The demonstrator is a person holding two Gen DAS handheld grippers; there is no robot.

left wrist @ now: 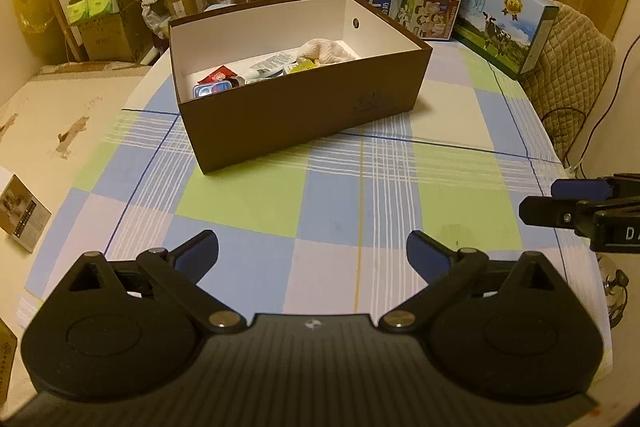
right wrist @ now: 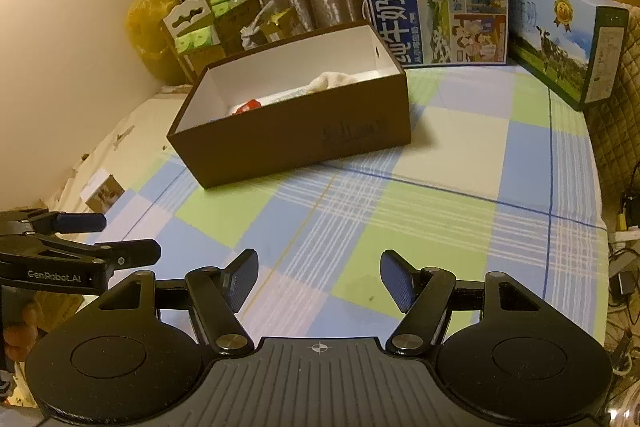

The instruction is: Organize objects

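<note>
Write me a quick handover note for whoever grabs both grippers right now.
Left gripper: open, empty, hovering over the checked tablecloth.
Right gripper: open, empty, hovering beside it.
Brown shoebox: mid-table, lid off, holding a white cloth, a tube, a red packet and other small packets.
Done: no loose items lie on the cloth between grippers and box.
Left: only a small photo-printed box lies off the cloth at the left; whether it belongs inside is unclear.

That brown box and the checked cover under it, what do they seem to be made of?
The brown box looks like matte cardboard: thin straight walls, white inside, a punched hole in its end wall. The checked cover seems woven cloth, judging by its flat printed plaid; a coated sheet cannot be ruled out.
</note>
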